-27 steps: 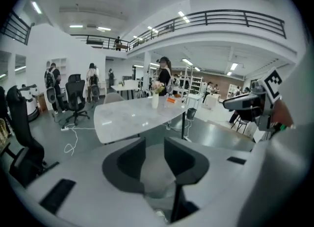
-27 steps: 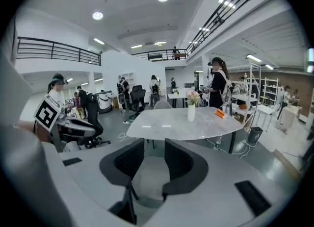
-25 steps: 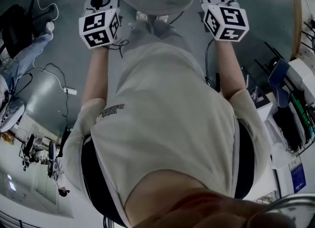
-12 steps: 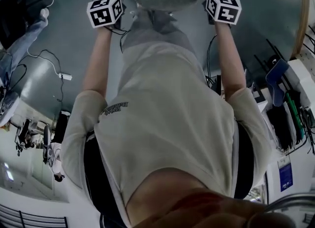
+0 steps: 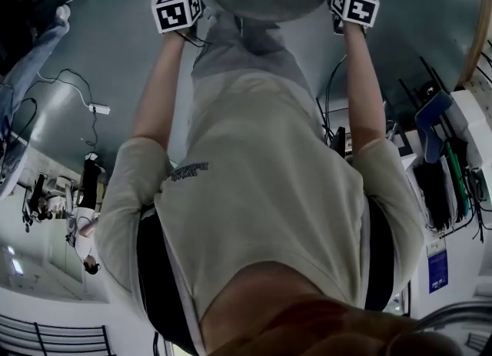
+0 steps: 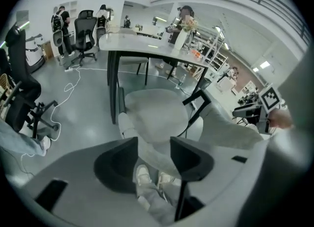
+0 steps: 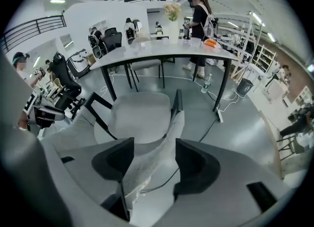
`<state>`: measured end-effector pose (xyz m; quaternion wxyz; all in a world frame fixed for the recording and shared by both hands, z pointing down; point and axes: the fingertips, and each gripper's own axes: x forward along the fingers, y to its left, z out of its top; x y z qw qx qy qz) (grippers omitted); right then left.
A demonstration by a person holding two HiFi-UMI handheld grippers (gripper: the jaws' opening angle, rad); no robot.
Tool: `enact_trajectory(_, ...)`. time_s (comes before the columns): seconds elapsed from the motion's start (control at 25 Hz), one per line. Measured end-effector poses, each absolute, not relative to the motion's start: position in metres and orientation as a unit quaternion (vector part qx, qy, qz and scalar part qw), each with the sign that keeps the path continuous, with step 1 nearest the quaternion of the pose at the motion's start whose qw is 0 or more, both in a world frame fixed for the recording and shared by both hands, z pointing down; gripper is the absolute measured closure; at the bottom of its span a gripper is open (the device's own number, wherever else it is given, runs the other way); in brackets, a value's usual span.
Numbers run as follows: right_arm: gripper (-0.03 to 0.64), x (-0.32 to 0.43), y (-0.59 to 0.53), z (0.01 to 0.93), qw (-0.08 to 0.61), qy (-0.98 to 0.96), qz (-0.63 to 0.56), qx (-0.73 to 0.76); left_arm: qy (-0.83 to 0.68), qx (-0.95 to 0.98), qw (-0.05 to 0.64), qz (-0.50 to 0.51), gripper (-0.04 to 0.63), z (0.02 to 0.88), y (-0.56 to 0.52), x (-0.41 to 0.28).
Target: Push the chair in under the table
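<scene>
– How are the arms (image 5: 157, 85) held?
– Both stretch straight down. The left gripper (image 6: 154, 143) and right gripper (image 7: 154, 145) are lower than a second ago. Their jaws have just widened and straddle the chair (image 7: 140, 113) backrest (image 7: 142, 177) unpinched.
– Where's the chair?
– Before the table (image 7: 162, 49), its seat facing it.

The chair (image 7: 140, 118) has a pale grey seat and back on a black frame. The table (image 7: 162, 49) has a white top and black legs. The floor (image 7: 245, 123) is glossy grey-blue. The left gripper (image 6: 153, 145) and the right gripper (image 7: 154, 145) have black jaws in light grey bodies. Their cubes (image 5: 177, 10), at the upper edge of the head view, carry black-and-white square patterns.
</scene>
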<state>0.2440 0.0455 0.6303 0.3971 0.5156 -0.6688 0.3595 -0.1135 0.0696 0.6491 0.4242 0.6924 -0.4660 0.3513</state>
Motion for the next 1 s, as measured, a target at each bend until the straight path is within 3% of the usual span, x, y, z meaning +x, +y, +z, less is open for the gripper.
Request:
enact_trajectory(0.44,0.318,0.253,0.051,0.699,0.372,-0.626,0.449,0.518,-0.454,0.642,0.507,0.354,0.353,0.706,0.077,-0.120)
enact_trajectory(1.0,0.318,0.232,0.050,0.738,0.308,-0.607,0.569,0.461,-0.480,0.608,0.512,0.371,0.351,0.726,0.069,-0.118)
